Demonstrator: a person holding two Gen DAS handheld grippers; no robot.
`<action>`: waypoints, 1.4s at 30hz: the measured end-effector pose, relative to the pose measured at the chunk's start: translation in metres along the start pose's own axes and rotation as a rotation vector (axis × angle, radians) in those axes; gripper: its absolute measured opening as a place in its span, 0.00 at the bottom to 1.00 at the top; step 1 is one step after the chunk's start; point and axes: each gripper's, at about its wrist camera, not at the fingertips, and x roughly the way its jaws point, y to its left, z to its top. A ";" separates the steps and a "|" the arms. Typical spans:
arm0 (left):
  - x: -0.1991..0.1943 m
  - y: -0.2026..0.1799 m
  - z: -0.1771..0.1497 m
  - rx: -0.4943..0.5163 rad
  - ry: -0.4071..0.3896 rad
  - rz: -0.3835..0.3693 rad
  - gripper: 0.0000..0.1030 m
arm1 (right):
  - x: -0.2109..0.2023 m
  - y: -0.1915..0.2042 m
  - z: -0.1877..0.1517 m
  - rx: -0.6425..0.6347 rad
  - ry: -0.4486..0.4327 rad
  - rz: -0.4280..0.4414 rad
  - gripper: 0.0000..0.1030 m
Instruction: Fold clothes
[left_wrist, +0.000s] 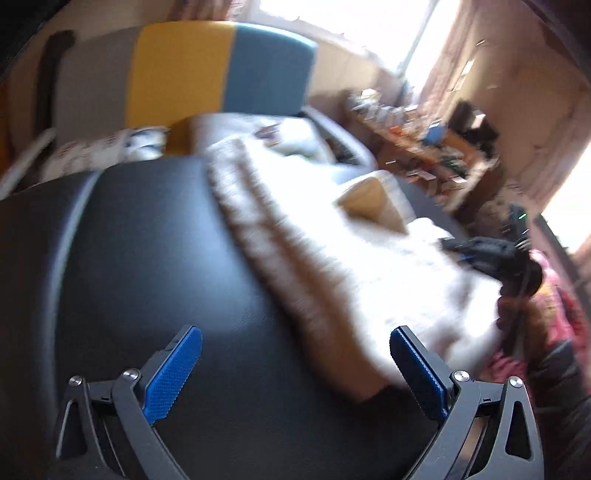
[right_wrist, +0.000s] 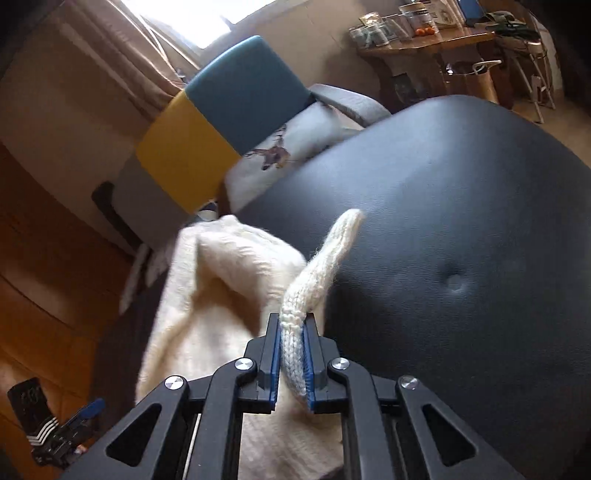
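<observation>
- Your left wrist camera sat low behind its spread fingers, close above the black padded surface (left_wrist: 155, 258), facing across it toward the yellow-and-blue chair (left_wrist: 221, 70); motion blur smeared that view, so farther detail was uncertain.
- Your right wrist camera looked along its fingers, nearer the same surface (right_wrist: 461, 221).
- Both views shared that surface, the chair (right_wrist: 225, 110) and the cluttered wooden table (right_wrist: 424, 40).
</observation>
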 end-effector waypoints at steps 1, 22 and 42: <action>0.004 -0.009 0.012 0.000 0.004 -0.045 1.00 | 0.001 0.006 -0.008 -0.022 -0.003 0.002 0.09; 0.182 -0.134 0.066 0.200 0.395 0.019 0.57 | -0.003 0.074 -0.133 -0.263 -0.065 0.047 0.14; 0.028 -0.032 0.112 -0.007 -0.006 -0.216 0.08 | -0.046 0.089 -0.118 -0.191 -0.123 0.055 0.33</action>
